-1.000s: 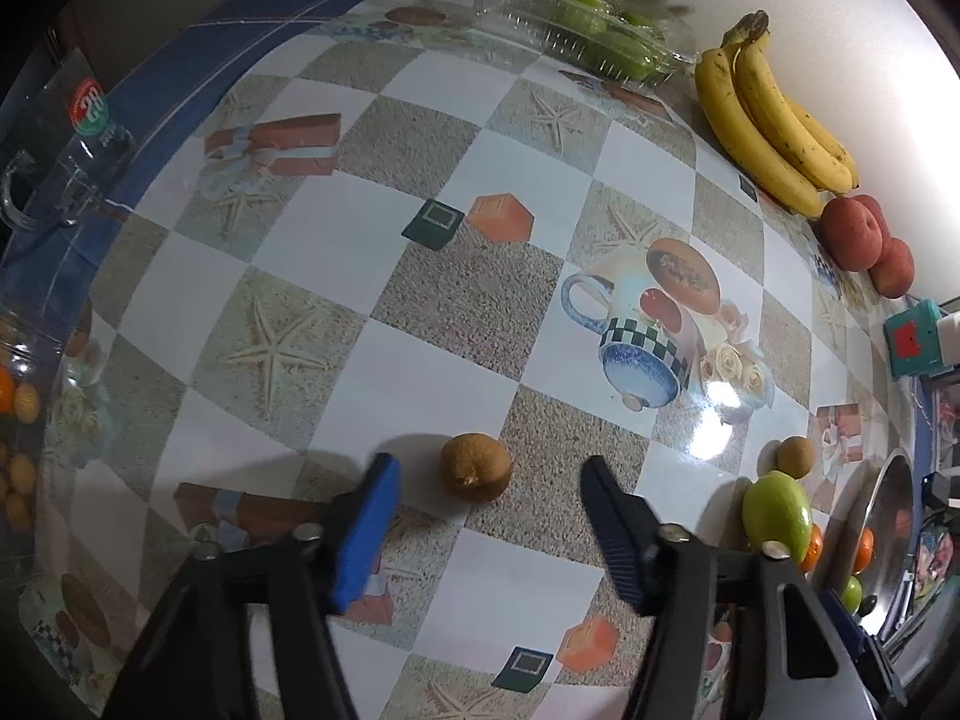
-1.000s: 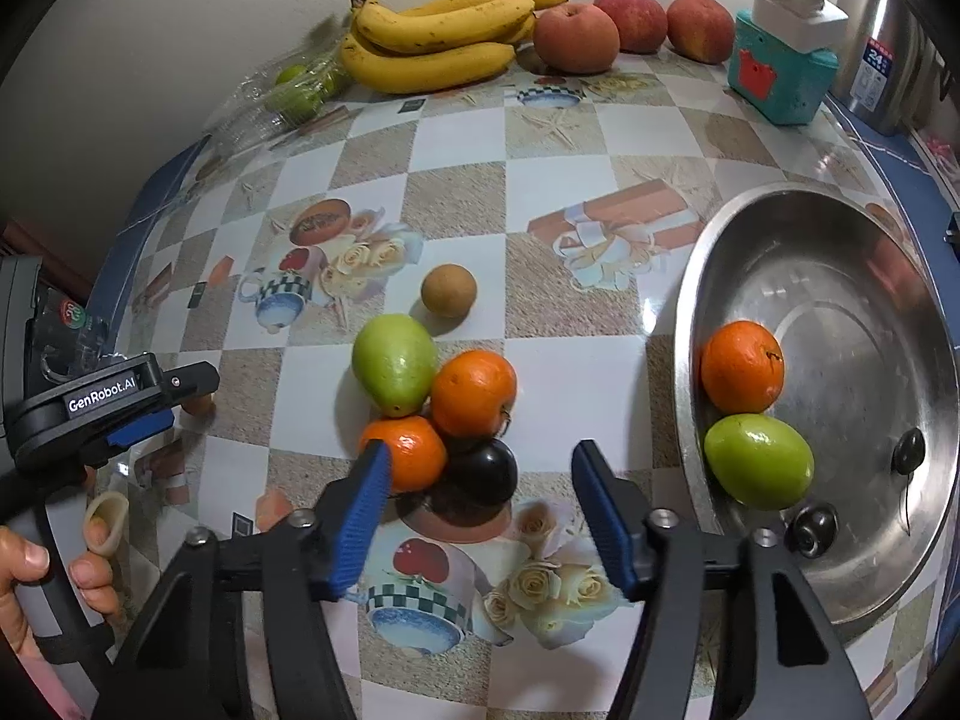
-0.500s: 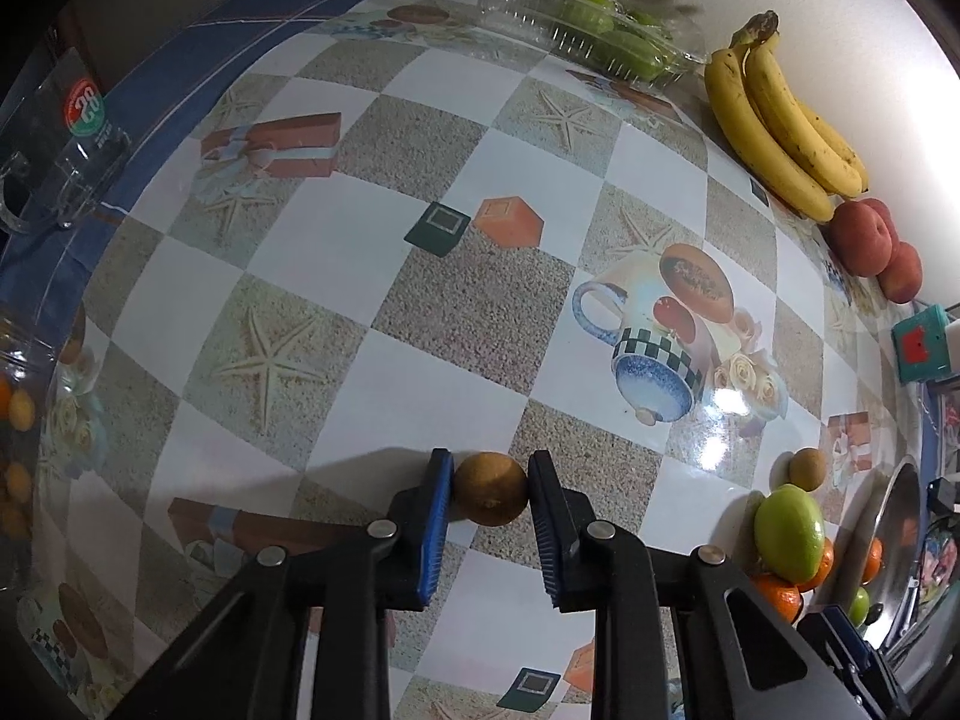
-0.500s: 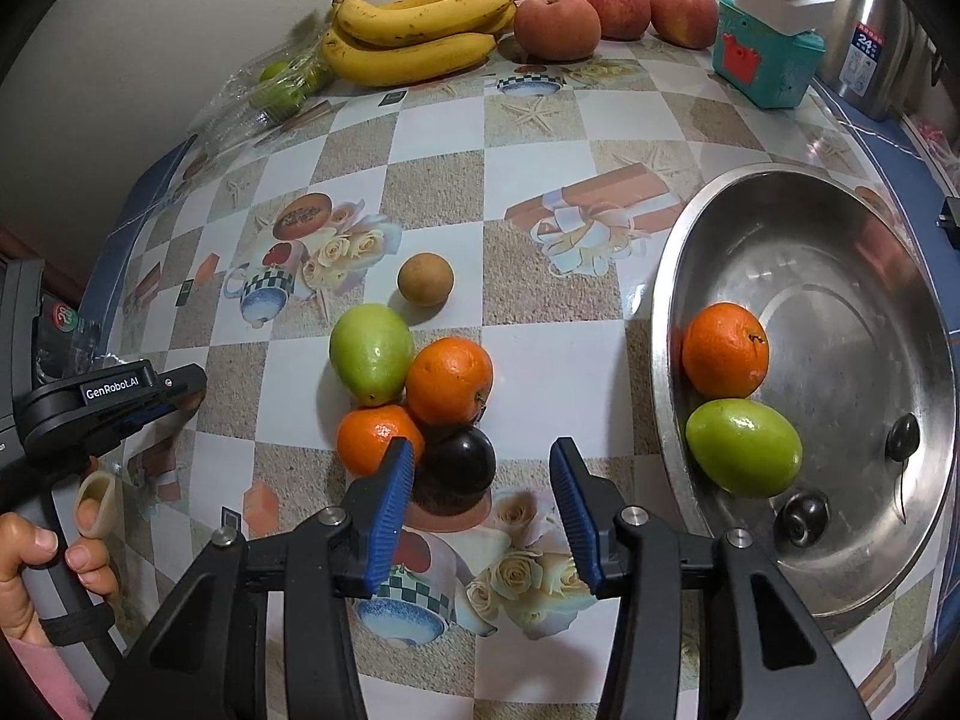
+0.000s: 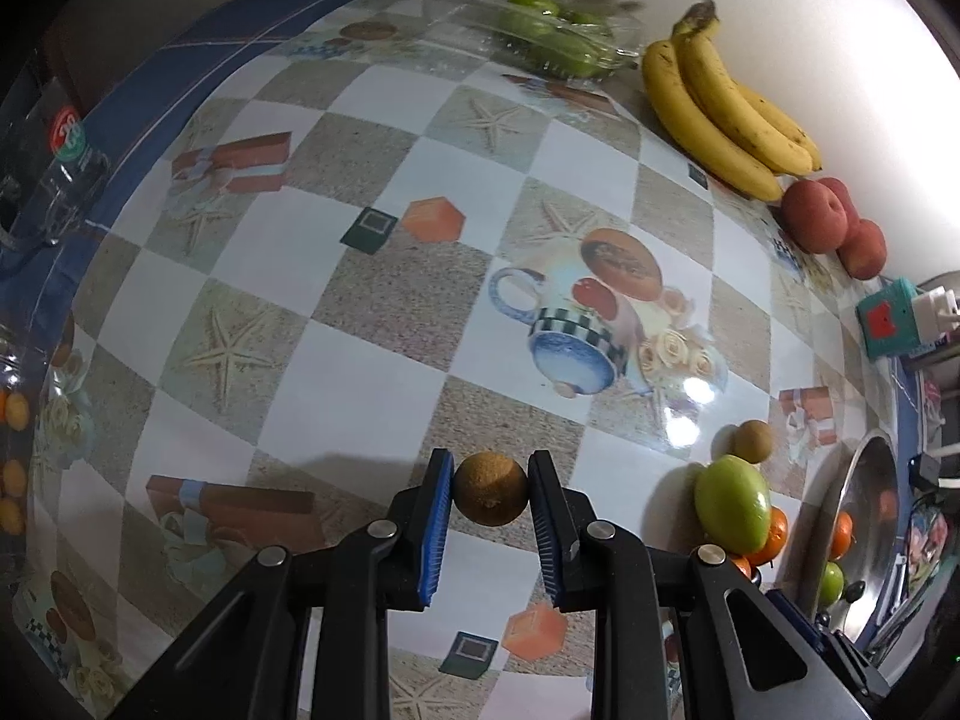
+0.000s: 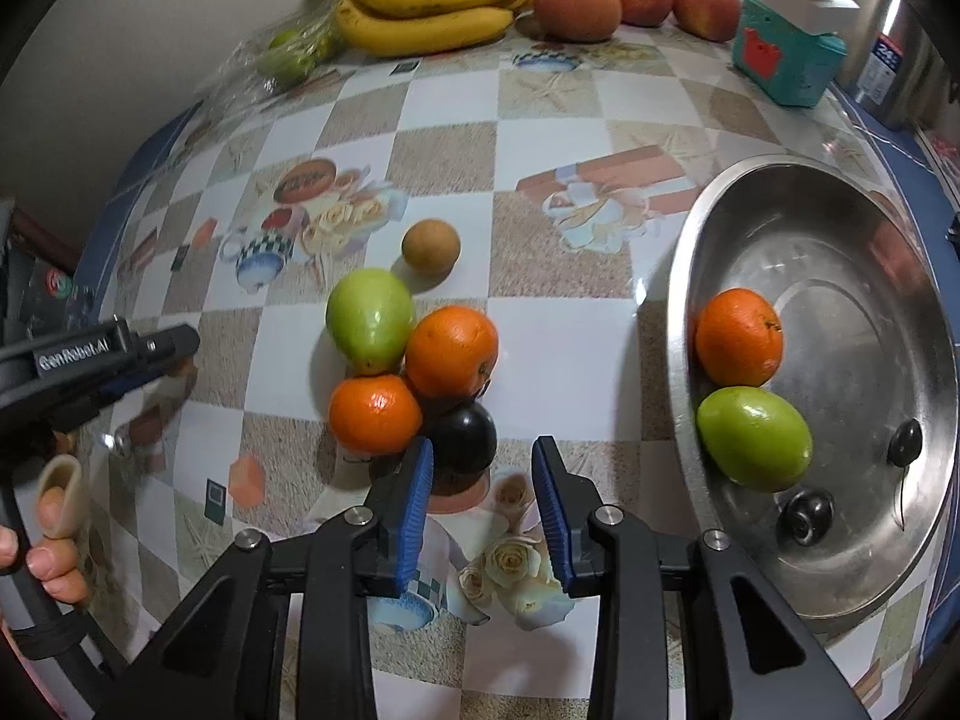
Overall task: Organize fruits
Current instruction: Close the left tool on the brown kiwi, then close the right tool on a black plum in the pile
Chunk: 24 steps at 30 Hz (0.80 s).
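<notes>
**Left gripper clamped on a small brown fruit; right gripper's jaws narrowing beside the fruit pile**

The left gripper (image 5: 490, 495) had its blue jaws closed tight on a small round brown fruit (image 5: 490, 496), both pads pressing its sides, above the checked desk (image 5: 360, 384).

Taking the steel pan (image 6: 684, 300) as landmark: inside it, against its left wall, lay an orange (image 6: 739, 336) and just below it, touching, a green fruit (image 6: 754, 438). Left of the pan, on the desk, stood a cluster of fruits pressed together: a green pear-shaped fruit (image 6: 370, 319), a large orange (image 6: 451, 351), a smaller orange (image 6: 375, 414) and a dark, nearly black fruit (image 6: 463, 438). A second brown fruit (image 6: 431, 246) sat just beyond that cluster, apart from it.

The right gripper (image 6: 483, 480) pointed at the desk just left of the pan. Its jaws had just been closing and stood narrow, with only the printed desk between them; the left pad was beside the dark fruit, and whether it touched it could not be told.

Far beyond the pan, along the wall, lay a bunch of bananas (image 6: 432, 6), three red apples (image 6: 577, 5) and a teal box (image 6: 786, 60). A hand (image 6: 42, 534) gripped the left gripper's handle at the far left edge of the right wrist view
</notes>
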Each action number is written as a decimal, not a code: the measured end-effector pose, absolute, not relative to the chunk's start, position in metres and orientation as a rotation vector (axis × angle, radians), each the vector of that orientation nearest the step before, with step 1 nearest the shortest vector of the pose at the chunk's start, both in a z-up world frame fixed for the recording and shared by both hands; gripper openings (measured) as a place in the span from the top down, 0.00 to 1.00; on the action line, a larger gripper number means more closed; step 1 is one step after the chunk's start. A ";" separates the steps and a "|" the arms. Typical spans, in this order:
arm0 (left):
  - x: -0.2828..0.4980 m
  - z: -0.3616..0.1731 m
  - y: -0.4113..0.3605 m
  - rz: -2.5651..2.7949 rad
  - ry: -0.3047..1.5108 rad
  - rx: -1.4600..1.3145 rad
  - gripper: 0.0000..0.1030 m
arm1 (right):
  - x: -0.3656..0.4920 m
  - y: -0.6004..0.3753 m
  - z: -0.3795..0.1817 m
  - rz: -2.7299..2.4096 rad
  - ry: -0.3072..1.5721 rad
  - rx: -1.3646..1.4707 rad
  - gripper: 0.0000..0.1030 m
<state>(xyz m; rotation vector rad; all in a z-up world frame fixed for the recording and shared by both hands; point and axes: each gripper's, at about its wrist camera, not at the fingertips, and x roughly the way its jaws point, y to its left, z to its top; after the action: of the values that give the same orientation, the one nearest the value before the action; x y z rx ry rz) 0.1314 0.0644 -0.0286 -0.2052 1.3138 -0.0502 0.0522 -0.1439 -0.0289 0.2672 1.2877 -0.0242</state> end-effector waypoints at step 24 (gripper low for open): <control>0.129 -0.024 0.060 -0.062 1.304 -0.174 0.74 | 0.068 -0.117 -0.043 0.033 1.285 0.128 0.70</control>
<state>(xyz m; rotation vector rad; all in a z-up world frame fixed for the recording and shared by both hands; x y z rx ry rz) 0.1294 0.0603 -0.0239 -0.1741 1.3040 -0.0622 0.0683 -0.1173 -0.0432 0.1284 1.2846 0.0335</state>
